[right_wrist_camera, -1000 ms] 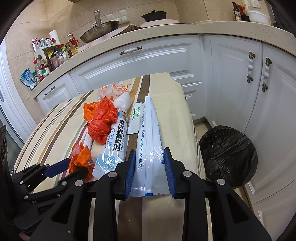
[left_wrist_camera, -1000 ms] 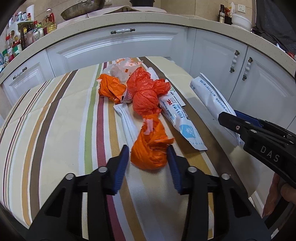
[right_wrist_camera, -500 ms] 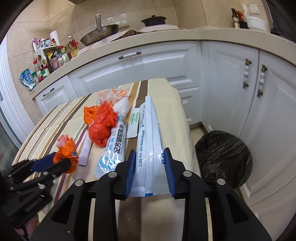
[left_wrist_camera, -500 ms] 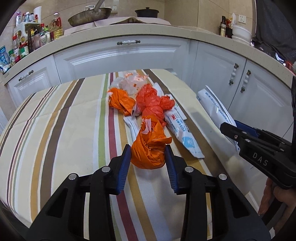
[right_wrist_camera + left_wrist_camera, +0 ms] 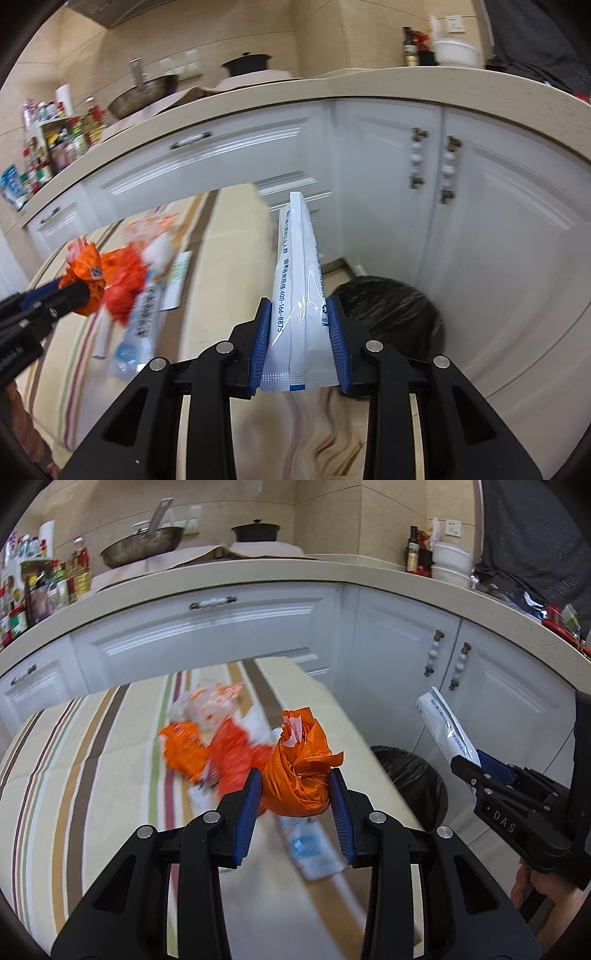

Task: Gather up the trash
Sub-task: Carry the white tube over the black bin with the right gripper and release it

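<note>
My left gripper (image 5: 295, 784) is shut on a crumpled orange plastic bag (image 5: 301, 771) and holds it in the air above the striped tablecloth (image 5: 92, 775). The same orange bag (image 5: 86, 275) shows at the left of the right wrist view. My right gripper (image 5: 297, 325) is shut on a long white plastic packet (image 5: 297, 291) with blue print, lifted off the table; the packet (image 5: 445, 727) also appears at the right of the left wrist view. A bin lined with a black bag (image 5: 399, 310) stands on the floor beyond the table's right edge.
More orange bags (image 5: 207, 749), a clear printed bag (image 5: 207, 705) and a blue-white wrapper (image 5: 310, 845) lie blurred on the table. White cabinets (image 5: 229, 635) under a beige counter curve behind. A hand (image 5: 550, 904) holds the right gripper.
Both grippers have risen with their loads. The orange bag left the tablecloth and moved right towards the table edge. The white packet swung right, with the black bin now beside it.
</note>
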Tool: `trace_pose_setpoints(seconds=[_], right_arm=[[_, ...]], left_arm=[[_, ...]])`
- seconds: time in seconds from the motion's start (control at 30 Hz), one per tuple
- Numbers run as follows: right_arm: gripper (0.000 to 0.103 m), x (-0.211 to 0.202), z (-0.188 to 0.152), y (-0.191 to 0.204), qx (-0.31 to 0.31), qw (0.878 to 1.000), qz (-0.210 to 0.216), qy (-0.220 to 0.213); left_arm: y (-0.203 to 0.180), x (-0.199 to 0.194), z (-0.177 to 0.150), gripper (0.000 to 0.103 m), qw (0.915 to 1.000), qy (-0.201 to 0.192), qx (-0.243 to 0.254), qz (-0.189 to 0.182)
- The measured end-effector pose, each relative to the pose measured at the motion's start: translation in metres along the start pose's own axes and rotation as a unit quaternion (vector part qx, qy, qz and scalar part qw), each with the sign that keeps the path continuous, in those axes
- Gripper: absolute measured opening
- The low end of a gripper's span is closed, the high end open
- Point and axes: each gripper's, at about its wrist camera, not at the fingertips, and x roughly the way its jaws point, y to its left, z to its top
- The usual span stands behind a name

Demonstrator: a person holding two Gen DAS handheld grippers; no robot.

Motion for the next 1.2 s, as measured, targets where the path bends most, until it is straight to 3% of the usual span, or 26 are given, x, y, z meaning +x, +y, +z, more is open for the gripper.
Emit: trace_pose_setpoints(seconds=[0.23, 0.47, 0.9, 0.97, 1.03, 1.2], right_arm=[[0.032, 0.022, 0.008, -0.037, 0.013, 0.999, -0.041, -0.002], [0.032, 0.049, 0.013, -0.074, 0.031, 0.997, -0.068, 0.005], [0.032, 0.094, 0.019, -0.108, 0.047, 0.995, -0.089, 0.026], [0.039, 0.102, 0.019, -0.112, 0.051, 0.994, -0.091, 0.032], [0.047, 0.109, 0.016, -0.118, 0.062, 0.993, -0.093, 0.035], [0.048, 0.115, 0.013, -0.125, 0.070, 0.992, -0.100, 0.040]], left_arm=[[-0.051, 0.043, 0.031, 0.036, 0.9993, 0.006, 0.012, -0.036], [-0.099, 0.091, 0.049, 0.036, 0.9982, 0.023, 0.028, -0.048], [-0.151, 0.172, 0.055, 0.037, 0.9955, 0.073, 0.043, -0.042], [-0.154, 0.186, 0.053, 0.041, 0.9941, 0.089, 0.043, -0.045], [-0.153, 0.195, 0.054, 0.058, 0.9925, 0.104, 0.026, -0.059], [-0.156, 0.202, 0.056, 0.060, 0.9930, 0.098, 0.032, -0.058]])
